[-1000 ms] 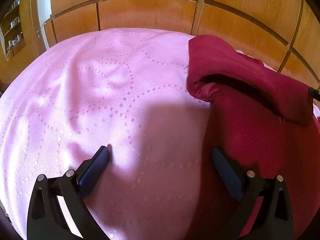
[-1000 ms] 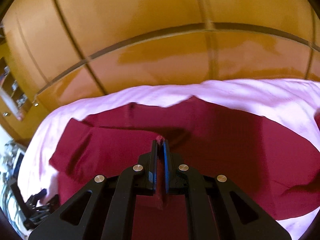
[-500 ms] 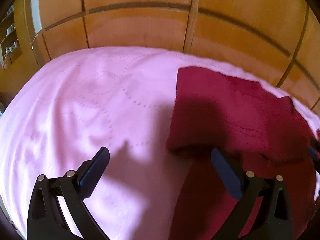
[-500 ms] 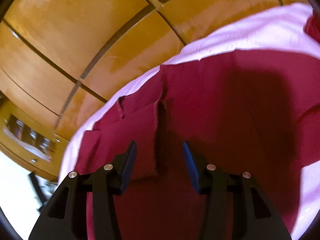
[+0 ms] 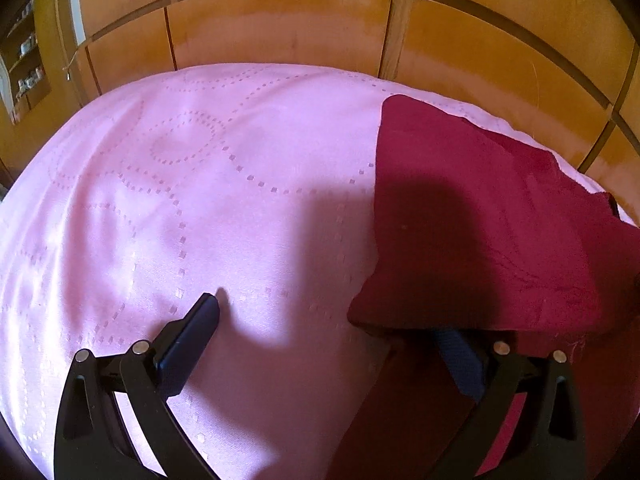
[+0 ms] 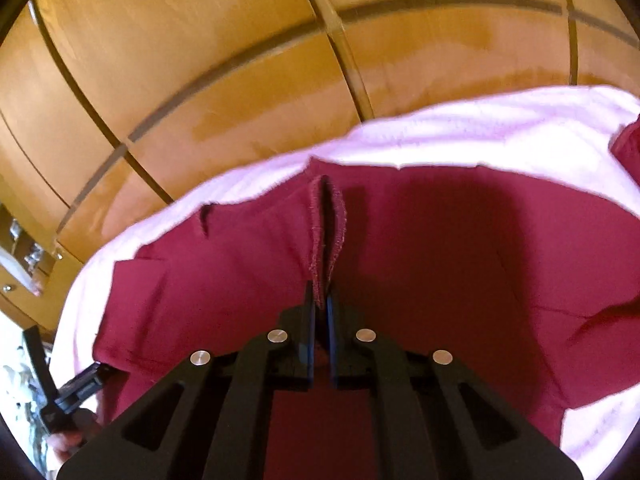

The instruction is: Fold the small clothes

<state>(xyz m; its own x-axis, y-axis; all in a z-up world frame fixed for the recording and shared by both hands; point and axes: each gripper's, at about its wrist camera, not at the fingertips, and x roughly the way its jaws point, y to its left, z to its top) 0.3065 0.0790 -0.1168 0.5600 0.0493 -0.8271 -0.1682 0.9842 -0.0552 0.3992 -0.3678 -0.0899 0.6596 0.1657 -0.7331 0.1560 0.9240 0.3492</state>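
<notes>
Red cloth sits pinched in my right gripper (image 6: 321, 300). Its two jaws are shut tight on a raised ridge of the red garment (image 6: 440, 264), so the cloth stands up in a thin fold just past the tips. I think I hold it there so I can lift that edge and lay it over the rest.

My left gripper (image 5: 328, 320) is wide open and holds nothing. One finger (image 5: 192, 336) hangs over the pink bedsheet (image 5: 180, 200). The other finger is half hidden under the near edge of the folded flap (image 5: 480, 220). I guess it waits there to catch that edge, but I cannot tell if it touches the cloth.

Farther out, the garment lies spread on the sheet, with the flap already turned over on top of it. It lies near the far edge of the bed. The fold looks partly done.

Behind the bed stands a wooden panel wall (image 5: 280, 32). It is close, so I must not push the cloth off that side.
</notes>
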